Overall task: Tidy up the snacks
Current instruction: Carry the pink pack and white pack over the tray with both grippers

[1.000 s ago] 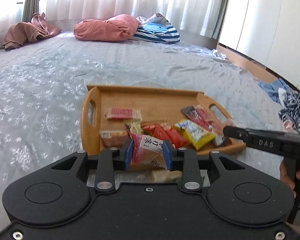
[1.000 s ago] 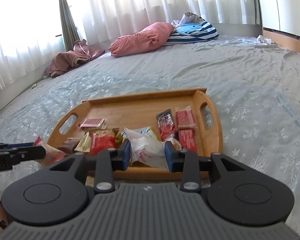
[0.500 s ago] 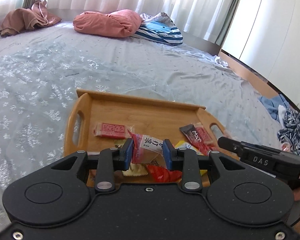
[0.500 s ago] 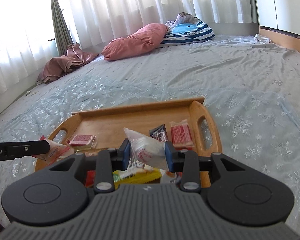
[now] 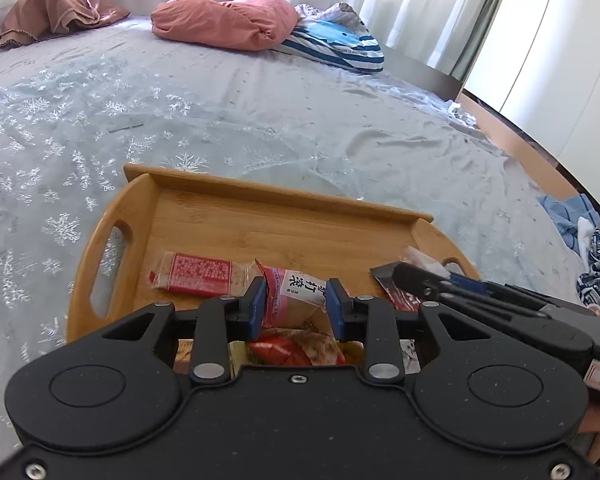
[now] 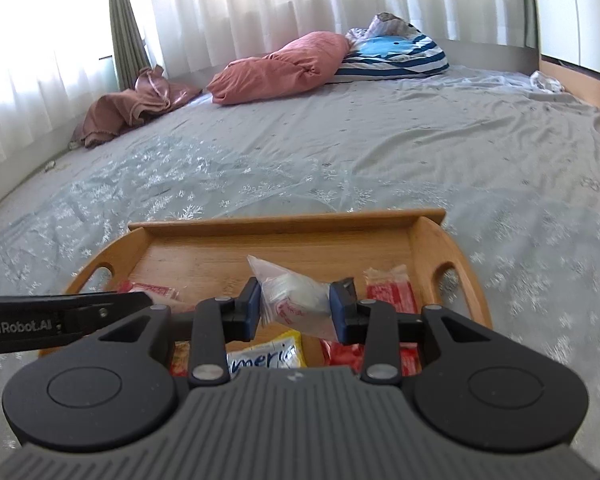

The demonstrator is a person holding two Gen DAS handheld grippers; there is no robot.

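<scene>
1. Carrying a packet each, both grippers have travelled forward over the wooden tray [image 5: 284, 196] during the last second; a second ago they hung back near its front rim, and now the bare back half of the tray floor fills the middle of each wrist view.
2. Left gripper [image 5: 296, 310]: its jaws stay clenched on a pink-and-white snack packet [image 5: 300, 288] with printed characters, held above the other snacks and just beside a flat red packet [image 5: 200, 278] lying on the tray floor.
3. Right gripper [image 6: 294, 310]: its jaws stay clamped on a clear bag with a red print [image 6: 296, 296], hanging over the tray with a red packet [image 6: 390, 290] by the right handle and a yellow packet [image 6: 270, 354] beneath it.
4. Neither grip has altered; only the position has, and the tray with its loose pile of snacks near the front edge has not shifted on the bed [image 5: 220, 112].
5. What this means, as I judge it: both packets are in transit to the empty back strip of the tray, so the step is placement, not picking.
6. The grippers are close together, the right one's fingers showing at the right of the left view, so a staggered release seems safer than a joint one.
7. Both packets are soft and light; they may slide or tip once released.
</scene>
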